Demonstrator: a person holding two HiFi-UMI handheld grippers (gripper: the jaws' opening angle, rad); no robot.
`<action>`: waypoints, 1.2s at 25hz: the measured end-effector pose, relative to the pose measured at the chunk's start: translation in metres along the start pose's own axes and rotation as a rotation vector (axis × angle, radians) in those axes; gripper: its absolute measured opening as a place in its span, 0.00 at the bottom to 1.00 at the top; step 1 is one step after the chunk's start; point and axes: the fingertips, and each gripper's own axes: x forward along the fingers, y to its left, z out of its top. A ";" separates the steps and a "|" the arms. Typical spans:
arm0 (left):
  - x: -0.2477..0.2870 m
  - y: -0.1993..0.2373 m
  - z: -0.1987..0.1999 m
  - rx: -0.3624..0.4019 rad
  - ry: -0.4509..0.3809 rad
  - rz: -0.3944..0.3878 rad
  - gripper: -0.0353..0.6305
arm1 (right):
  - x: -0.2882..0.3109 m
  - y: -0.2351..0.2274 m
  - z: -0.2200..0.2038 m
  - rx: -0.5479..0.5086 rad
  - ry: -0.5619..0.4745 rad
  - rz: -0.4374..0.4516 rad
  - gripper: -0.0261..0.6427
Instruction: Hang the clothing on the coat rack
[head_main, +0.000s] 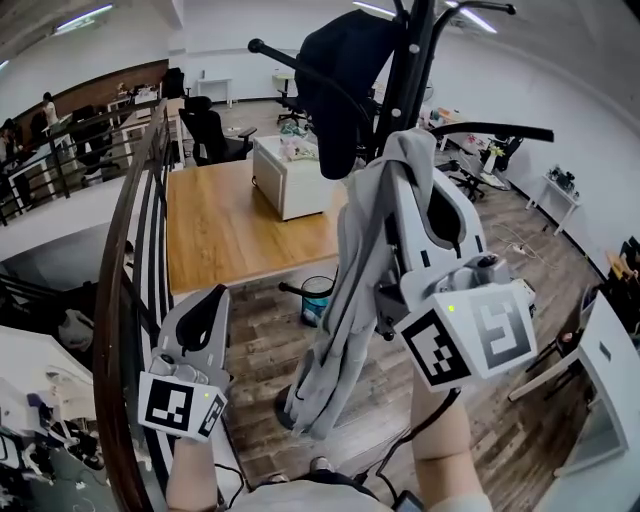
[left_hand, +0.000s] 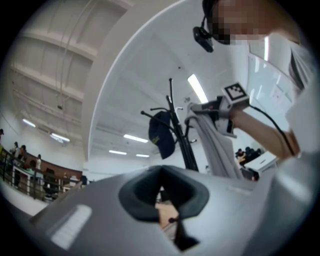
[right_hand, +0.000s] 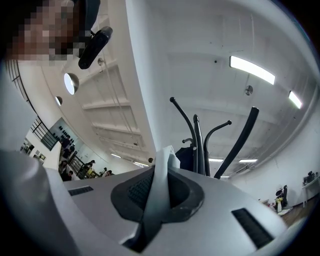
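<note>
A black coat rack (head_main: 413, 70) stands ahead, with a dark navy cap (head_main: 340, 80) on one of its arms. My right gripper (head_main: 407, 152) is raised beside the pole, just under the arms, shut on a light grey garment (head_main: 345, 300) that hangs down in long folds. In the right gripper view the grey cloth (right_hand: 162, 175) is pinched between the jaws, with the rack's curved arms (right_hand: 197, 145) just beyond. My left gripper (head_main: 205, 300) is low at the left, away from the garment, shut and empty. From the left gripper view I see the rack (left_hand: 181, 137), the cap (left_hand: 161, 132) and the hanging garment (left_hand: 215, 142).
A wooden table (head_main: 240, 225) and a white cabinet (head_main: 290, 175) stand behind the rack. A dark curved railing (head_main: 125, 260) runs down the left side. A blue bin (head_main: 315, 300) sits on the plank floor near the rack's base. A white desk (head_main: 620, 400) is at the right.
</note>
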 end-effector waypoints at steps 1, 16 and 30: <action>-0.001 0.001 -0.001 -0.002 0.000 -0.001 0.06 | 0.001 0.003 -0.002 -0.004 0.007 0.000 0.05; -0.012 0.017 -0.006 -0.026 0.004 -0.018 0.06 | 0.008 0.036 -0.040 -0.040 0.111 -0.021 0.05; -0.018 0.022 -0.015 -0.039 0.013 -0.037 0.06 | -0.001 0.038 -0.083 -0.050 0.202 -0.095 0.05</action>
